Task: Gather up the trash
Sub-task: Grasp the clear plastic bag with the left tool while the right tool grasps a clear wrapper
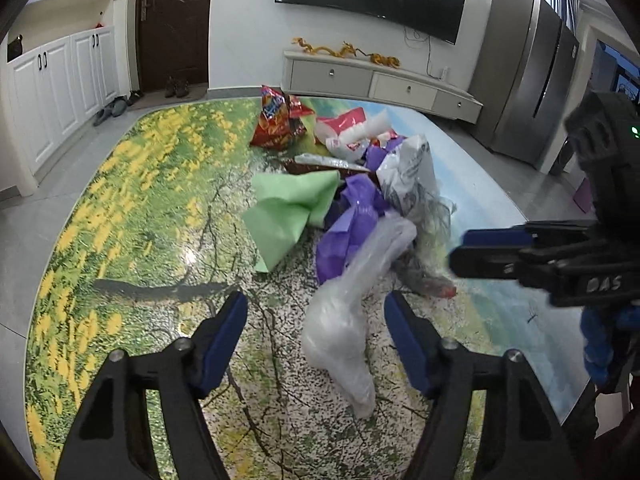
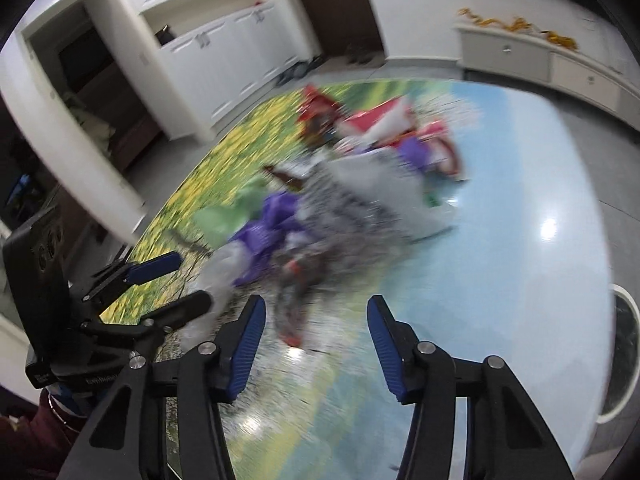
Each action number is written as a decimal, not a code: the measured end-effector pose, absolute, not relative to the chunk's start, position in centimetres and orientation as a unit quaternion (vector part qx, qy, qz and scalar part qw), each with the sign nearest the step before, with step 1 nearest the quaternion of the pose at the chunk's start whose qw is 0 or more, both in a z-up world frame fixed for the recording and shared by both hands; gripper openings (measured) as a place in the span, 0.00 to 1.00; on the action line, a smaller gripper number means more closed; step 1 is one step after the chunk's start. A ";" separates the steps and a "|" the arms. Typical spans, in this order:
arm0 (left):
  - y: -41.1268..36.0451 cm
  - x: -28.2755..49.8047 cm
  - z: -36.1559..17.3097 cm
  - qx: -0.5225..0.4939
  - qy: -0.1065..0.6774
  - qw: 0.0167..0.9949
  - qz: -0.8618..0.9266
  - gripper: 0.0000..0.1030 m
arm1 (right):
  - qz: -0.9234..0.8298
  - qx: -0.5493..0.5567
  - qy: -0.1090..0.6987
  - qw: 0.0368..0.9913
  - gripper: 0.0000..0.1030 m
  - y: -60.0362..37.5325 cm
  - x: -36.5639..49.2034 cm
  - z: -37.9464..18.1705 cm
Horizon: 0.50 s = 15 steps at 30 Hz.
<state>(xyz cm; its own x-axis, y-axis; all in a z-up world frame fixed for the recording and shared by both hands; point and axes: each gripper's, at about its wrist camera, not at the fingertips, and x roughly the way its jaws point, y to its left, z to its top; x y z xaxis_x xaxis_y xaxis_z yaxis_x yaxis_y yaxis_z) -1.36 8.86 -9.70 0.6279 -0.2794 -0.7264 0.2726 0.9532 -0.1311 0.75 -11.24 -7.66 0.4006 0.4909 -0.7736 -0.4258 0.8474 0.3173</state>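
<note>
A heap of trash lies on the glossy picture-printed table [image 1: 132, 216]: a clear plastic bag [image 1: 352, 312], purple plastic [image 1: 352, 224], a green sheet [image 1: 292, 208], a white-grey printed bag [image 1: 412, 184] and a red snack bag [image 1: 280, 120]. My left gripper [image 1: 316, 336] is open, its jaws on either side of the clear bag's near end. My right gripper [image 2: 316, 340] is open just in front of the heap's near end [image 2: 292, 280]; that view is motion-blurred. The right gripper also shows side-on in the left wrist view [image 1: 492, 256], at the heap's right side.
A TV cabinet [image 1: 380, 80] and a grey fridge [image 1: 528, 92] stand beyond the table. White cupboards [image 1: 60, 80] line the left wall by a dark door. A round dark opening with a white rim [image 2: 620, 356] lies past the table's right edge.
</note>
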 end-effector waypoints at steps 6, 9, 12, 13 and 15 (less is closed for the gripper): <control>9.3 -1.0 -10.1 -0.012 0.412 0.898 -0.154 0.44 | 0.282 0.004 0.494 0.822 0.34 -8.4 2.2 -9.6; 9.2 -0.9 -10.4 -0.012 0.421 0.894 -0.155 0.29 | 0.283 -0.009 0.499 0.819 0.24 -7.5 2.6 -10.4; 9.1 -1.1 -10.3 -0.006 0.414 0.897 -0.152 0.27 | 0.287 -0.015 0.499 0.818 0.11 -7.3 2.6 -10.7; 9.1 -1.3 -10.1 -0.002 0.410 0.899 -0.150 0.27 | 0.290 -0.016 0.496 0.818 0.10 -7.5 2.3 -10.6; 9.1 -1.6 -9.8 0.000 0.406 0.901 -0.150 0.27 | 0.297 -0.008 0.494 0.817 0.10 -8.0 1.8 -10.3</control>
<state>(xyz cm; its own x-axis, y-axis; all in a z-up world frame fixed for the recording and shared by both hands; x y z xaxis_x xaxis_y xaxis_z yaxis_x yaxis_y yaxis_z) -1.65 9.08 -9.82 0.6252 -0.2701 -0.7322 0.2705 0.9551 -0.1213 1.83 -8.01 -10.29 0.3366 0.4773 -0.8117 -0.4932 0.8237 0.2798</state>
